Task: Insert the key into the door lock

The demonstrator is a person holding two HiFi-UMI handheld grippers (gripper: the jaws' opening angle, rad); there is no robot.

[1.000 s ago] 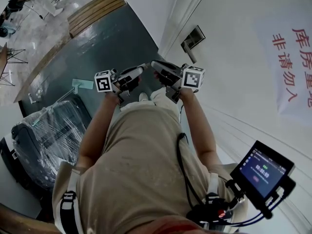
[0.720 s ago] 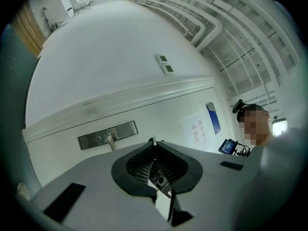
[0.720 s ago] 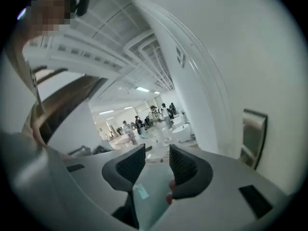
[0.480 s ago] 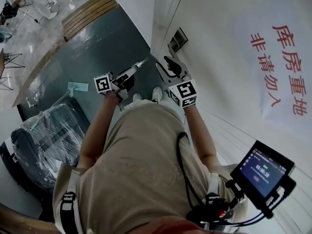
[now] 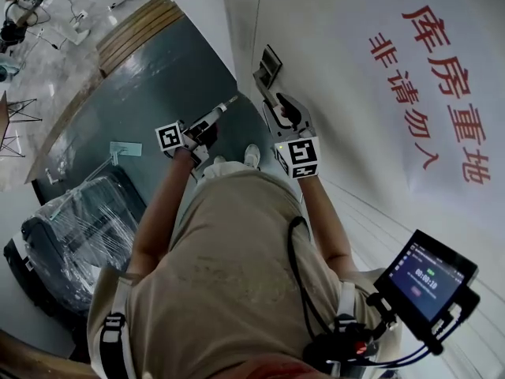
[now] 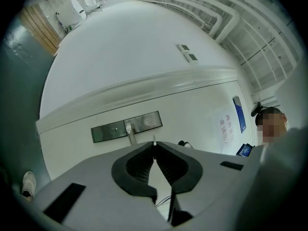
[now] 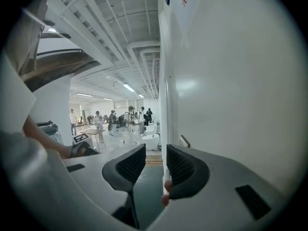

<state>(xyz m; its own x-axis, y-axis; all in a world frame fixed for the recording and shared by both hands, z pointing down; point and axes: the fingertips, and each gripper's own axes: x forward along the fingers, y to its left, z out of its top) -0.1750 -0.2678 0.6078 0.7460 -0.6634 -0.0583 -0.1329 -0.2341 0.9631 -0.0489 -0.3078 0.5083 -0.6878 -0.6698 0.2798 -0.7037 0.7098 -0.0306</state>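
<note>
Door [image 5: 355, 164]: broad, flat, smooth white panel, matt, with a plain white frame edge running past the lock.
Floor [image 5: 158, 77]: dark grey, glossy and reflective, meeting pale wooden strips at its far end.
Sign [image 5: 434, 93]: large white sheet on the door face, printed with red characters.
Suitcase [image 5: 71, 235]: dark, boxy, rounded corners, wrapped in crinkled clear film; stood on the floor on the person's left, well apart from the door.
Right tongs [image 5: 278, 105]: grey moulded plastic with black ribbed pads and a marker cube at the rear. They lay close beside the door face, just by the lock plate; contact could not be told. In the right gripper view [image 7: 155, 150] the jaws stood spread, had just been opening, and held nothing; only floor and door edge showed through the gap.
Left tongs [image 5: 225, 105]: same build, long and tapering, aimed toward the door. In the left gripper view [image 6: 154, 146] the pads were pressed together, pinching the key at the very tips.
Lock plate [image 6: 126, 127]: dark, slim rectangular metal plate, flat on the door, satin sheen.
Lever handle [image 6: 130, 134]: short pale metal bar standing out from the plate.
Key [image 6: 154, 139]: thin, pale metal sliver poking out past the left tips, near the lock plate and apart from it, not yet in the lock.
</note>
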